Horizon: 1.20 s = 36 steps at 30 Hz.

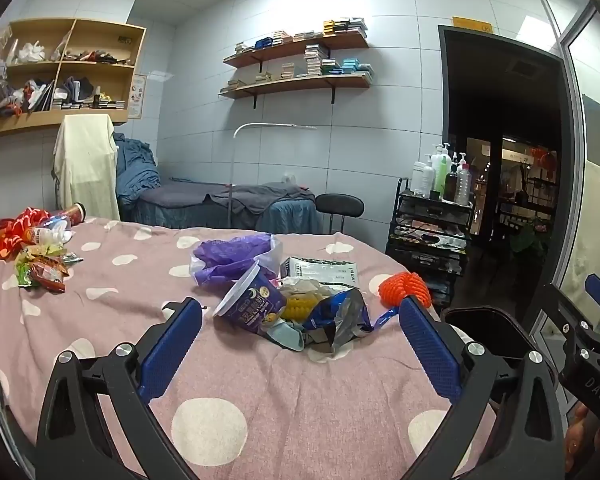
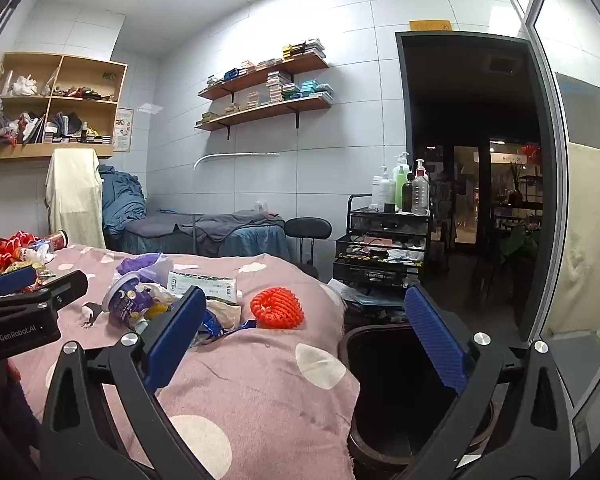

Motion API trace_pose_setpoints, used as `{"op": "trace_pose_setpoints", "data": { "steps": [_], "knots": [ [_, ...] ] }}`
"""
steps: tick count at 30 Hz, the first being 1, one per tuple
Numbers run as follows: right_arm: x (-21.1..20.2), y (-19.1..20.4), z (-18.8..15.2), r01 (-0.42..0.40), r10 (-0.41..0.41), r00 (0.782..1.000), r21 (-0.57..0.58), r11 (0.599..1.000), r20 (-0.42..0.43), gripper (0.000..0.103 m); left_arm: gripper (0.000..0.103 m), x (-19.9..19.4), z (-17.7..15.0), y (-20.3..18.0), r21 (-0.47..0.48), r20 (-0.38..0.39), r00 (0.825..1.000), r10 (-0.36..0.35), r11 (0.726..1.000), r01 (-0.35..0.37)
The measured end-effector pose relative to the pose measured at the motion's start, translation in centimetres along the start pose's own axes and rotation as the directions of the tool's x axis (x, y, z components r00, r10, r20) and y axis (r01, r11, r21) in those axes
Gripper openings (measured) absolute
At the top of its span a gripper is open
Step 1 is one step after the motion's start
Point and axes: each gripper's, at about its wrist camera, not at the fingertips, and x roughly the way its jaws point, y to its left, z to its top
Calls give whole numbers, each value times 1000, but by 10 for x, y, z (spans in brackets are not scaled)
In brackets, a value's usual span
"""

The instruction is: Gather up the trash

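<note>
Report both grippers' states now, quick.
Left gripper: open, blue pads wide apart, holding nothing, above the pink polka-dot bedspread.
Right gripper: open, empty, by the dark round trash bin.

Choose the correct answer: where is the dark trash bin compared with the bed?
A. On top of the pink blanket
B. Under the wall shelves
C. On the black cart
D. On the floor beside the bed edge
D: in the right wrist view the trash bin stands below the pink blanket, beside the bed's edge.
</note>
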Motion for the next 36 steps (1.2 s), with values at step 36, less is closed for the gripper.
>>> {"op": "trace_pose_setpoints", "data": {
  "steps": [36],
  "knots": [
    [8,-2,-6,-6,6,1000,13,1000,-10,98,98,4,-4,-9,21,-12,1000,-25,999,25]
  ]
}}
